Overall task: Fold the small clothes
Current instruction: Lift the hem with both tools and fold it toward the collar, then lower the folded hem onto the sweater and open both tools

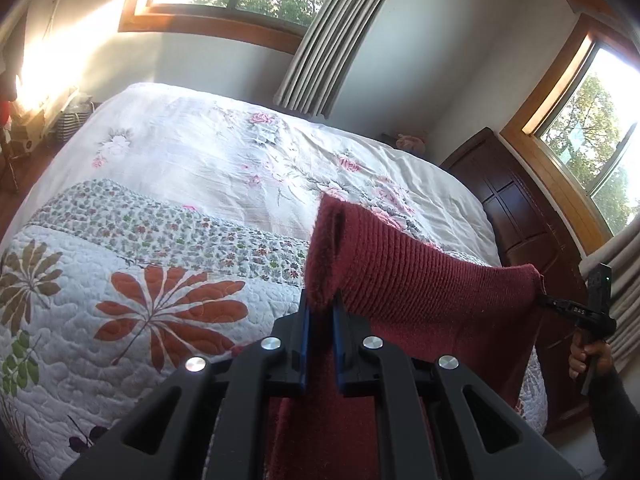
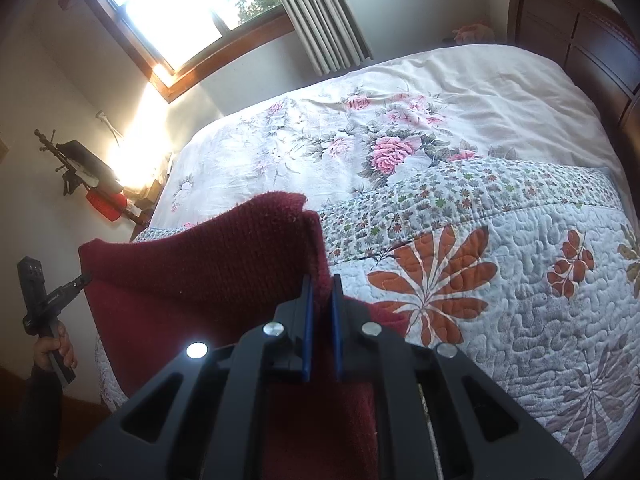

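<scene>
Currently a dark red knitted garment (image 1: 420, 284) is held up in the air above the near edge of the bed (image 1: 192, 168), stretched between the two tools. The left tool (image 1: 321, 304) is closed almost fully on one top corner of the knit, with a thick fold of cloth pinched between its blue pads. The right tool (image 2: 321, 286) is closed the same way on the other top corner, and the rest of the garment hangs down below both, over the flowered quilt (image 2: 500, 280).

Several risks can be judged from this hold. Only a small bite of cloth is taken at each corner, and the knit is bulky and fuzzy, so a corner could be pulled out if the tools are drawn further apart or swung quickly. If one corner is lost, the garment would be dropped in a heap and the fold spoiled. The top edge is seen to sag between the grips, so an uneven lowering could leave the cloth creased or skewed on the quilt. The lower hem cannot be seen, so whether it is hanging free or dragging cannot be told; a caught hem could bunch underneath.
</scene>
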A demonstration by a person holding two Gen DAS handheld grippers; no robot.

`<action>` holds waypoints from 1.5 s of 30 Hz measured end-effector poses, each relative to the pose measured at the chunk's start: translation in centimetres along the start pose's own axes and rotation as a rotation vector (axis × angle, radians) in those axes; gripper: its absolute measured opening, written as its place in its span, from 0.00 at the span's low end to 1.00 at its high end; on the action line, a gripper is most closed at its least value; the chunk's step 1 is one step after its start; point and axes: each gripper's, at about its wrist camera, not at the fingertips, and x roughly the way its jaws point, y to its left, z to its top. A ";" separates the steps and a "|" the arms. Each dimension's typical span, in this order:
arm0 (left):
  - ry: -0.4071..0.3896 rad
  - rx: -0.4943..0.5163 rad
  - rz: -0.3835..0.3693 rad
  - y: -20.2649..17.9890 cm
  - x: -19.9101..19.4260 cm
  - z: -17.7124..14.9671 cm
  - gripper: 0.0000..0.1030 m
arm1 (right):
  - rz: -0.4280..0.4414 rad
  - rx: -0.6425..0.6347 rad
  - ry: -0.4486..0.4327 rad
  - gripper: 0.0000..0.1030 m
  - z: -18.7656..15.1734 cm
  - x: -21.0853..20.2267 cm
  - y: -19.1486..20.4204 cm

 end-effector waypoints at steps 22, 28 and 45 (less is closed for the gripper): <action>0.351 -0.355 -0.042 9.1 14.6 -0.4 0.09 | -0.087 0.132 0.273 0.07 1.0 13.4 -5.7; 0.292 -0.299 -0.032 8.0 13.0 1.5 0.09 | -0.083 0.132 0.231 0.06 2.4 12.6 -5.2; 0.229 -0.007 0.082 -0.9 11.0 0.2 0.37 | -0.062 0.102 0.158 0.24 0.1 11.6 -3.1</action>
